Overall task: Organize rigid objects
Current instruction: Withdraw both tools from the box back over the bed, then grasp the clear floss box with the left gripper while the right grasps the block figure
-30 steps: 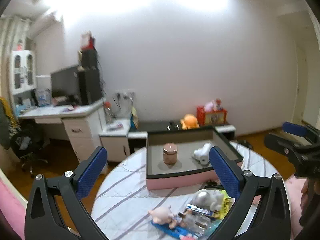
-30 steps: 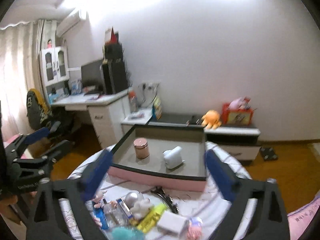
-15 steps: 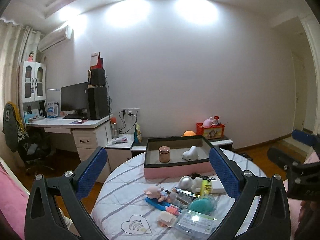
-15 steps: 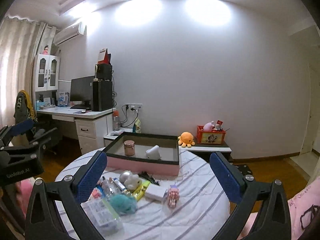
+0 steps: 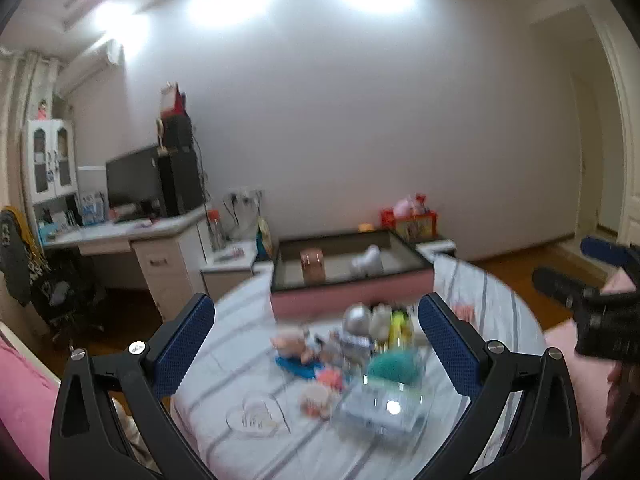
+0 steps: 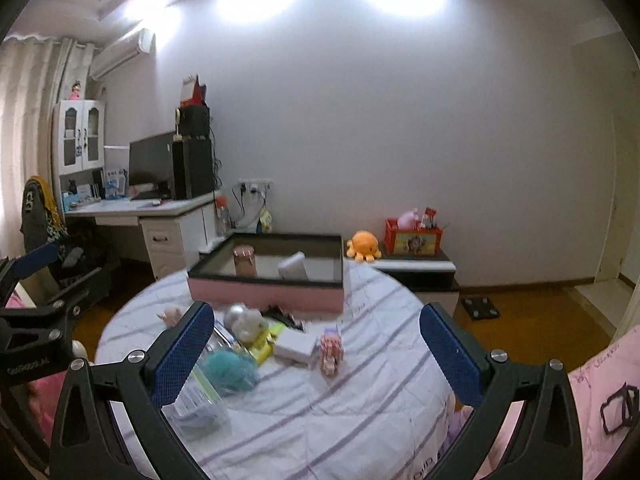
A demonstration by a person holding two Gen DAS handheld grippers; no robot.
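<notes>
From the left wrist camera, the left gripper hangs above the near edge of a round table covered in a striped white cloth, its blue-padded fingers spread wide with nothing between them. Past the fingertips lies a blurred heap of small objects: a silver rounded item, a pink pig-like figure, a teal fuzzy ball and a clear plastic box nearest the camera. Behind the heap, at the far side of the table, sits a pink box tray with a dark rim; inside it stand a copper-coloured jar on the left and a white object on the right, apart from each other. The right gripper shows at the right edge, seen from the side, and its fingers look parted.

From the right wrist camera (sharper than the other), the right gripper is likewise wide open and empty, held over the table's near side. Between its fingers lie a flat white box and, just beside it, a pink blocky figure. To the left are the teal ball, a yellow packet, the silver item and the pig figure. The pink tray sits behind them, holding the jar and the white object. The left gripper appears at the left edge.
</notes>
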